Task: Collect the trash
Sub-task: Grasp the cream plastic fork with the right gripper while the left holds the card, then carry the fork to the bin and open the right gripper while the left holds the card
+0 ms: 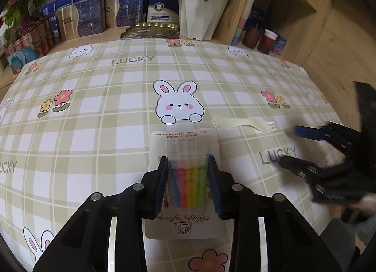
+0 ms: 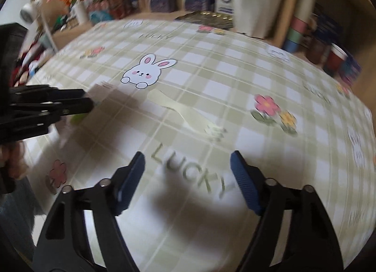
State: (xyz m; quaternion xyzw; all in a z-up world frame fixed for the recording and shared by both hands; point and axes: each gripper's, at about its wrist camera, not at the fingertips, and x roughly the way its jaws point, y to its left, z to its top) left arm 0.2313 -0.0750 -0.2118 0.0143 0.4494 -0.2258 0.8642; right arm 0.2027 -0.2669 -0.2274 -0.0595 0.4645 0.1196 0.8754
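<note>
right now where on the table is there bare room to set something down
Bare cloth left of the candle pack, out to the tablecloth edge, and beyond the fork toward the white flower pot. Crowded: back edge with boxes.

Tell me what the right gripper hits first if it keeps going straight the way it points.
Probably the checked tablecloth at its LUCKY print, between the open right gripper fingers. The pale plastic fork lies just beyond; depth is hard to judge.

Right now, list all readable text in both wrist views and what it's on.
"LUCKY": printed repeatedly on the checked tablecloth, also legible in the right wrist view.
"Happy" plus a second script word I cannot make out: upside down on the candle pack card.
Small print along the card's far edge: too small.
Blue boxes behind: labels unreadable.
</note>
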